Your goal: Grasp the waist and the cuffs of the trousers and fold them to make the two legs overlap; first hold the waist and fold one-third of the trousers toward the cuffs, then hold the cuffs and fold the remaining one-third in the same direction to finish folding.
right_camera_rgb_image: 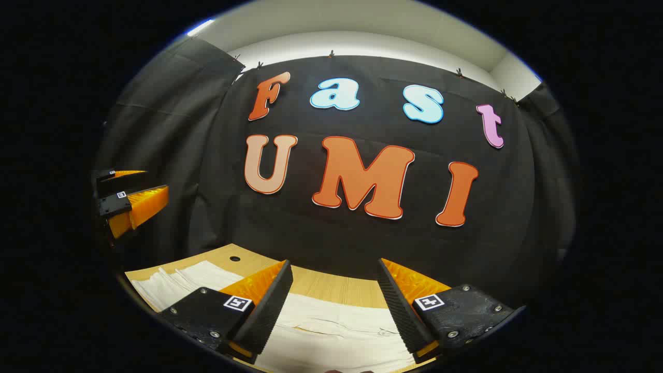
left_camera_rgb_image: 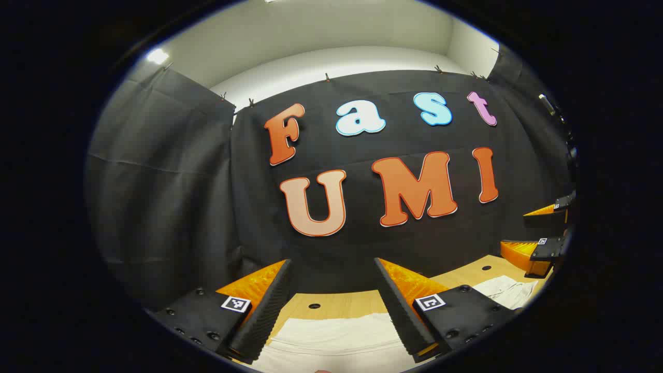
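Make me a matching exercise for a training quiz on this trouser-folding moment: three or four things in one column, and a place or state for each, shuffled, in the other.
Things:
1. left claw
2. right claw
3. trousers
4. table

Places or states:
A. pale cloth lying flat on the wood
B. open, above the trousers, with the other claw at the right edge of its view
C. light wood with round holes
D. open, above the trousers, with the other claw at the left edge of its view

Pairs: 1-B, 2-D, 3-A, 4-C
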The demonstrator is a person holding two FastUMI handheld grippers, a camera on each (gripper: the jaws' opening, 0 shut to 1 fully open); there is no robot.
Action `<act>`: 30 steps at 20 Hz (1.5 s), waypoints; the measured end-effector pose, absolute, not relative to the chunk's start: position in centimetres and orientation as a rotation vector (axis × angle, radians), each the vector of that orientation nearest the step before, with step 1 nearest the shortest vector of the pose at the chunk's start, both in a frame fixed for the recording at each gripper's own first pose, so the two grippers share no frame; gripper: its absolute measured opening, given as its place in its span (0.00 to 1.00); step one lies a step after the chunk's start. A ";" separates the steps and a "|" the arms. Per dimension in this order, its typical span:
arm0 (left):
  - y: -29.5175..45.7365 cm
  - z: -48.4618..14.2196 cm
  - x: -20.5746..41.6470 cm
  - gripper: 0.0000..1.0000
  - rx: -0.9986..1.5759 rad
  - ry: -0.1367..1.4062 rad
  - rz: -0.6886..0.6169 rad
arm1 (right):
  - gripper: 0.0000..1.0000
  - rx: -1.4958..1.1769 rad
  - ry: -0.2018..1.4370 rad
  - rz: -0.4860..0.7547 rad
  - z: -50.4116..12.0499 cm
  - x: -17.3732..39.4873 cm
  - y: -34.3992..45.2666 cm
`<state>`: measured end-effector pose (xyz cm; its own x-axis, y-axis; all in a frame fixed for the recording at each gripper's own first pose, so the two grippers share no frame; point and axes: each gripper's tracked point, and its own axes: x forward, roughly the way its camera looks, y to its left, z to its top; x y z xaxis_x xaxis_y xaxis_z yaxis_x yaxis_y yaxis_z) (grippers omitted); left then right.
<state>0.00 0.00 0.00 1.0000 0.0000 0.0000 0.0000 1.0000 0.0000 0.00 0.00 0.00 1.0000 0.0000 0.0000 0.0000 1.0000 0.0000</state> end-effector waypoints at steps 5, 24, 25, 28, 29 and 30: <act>0.0 0.4 -0.6 1.00 0.006 -0.012 0.001 | 0.98 -0.009 -0.019 0.023 0.9 0.2 1.4; 6.5 -9.0 2.4 1.00 0.051 0.178 -0.035 | 0.98 -0.038 0.136 -0.083 -2.9 2.5 3.5; 6.6 -10.1 2.5 0.99 0.040 0.214 -0.048 | 0.98 -0.036 0.158 -0.097 -3.4 2.4 3.1; 6.9 -13.5 2.8 1.00 0.019 0.324 -0.070 | 0.99 -0.012 0.241 -0.143 -5.6 2.1 1.3; 7.1 -14.6 2.9 1.00 0.016 0.359 -0.067 | 0.98 0.010 0.266 -0.148 -6.3 2.1 0.7; 7.3 -15.6 2.8 1.00 0.008 0.392 -0.061 | 0.98 0.027 0.297 -0.150 -7.2 2.1 0.2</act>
<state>2.80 7.29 -15.59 0.9222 -0.0575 -0.3823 0.0608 0.9981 -0.0035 2.11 0.15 -7.24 0.9451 -0.1429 -0.2938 0.1508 0.9886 0.0044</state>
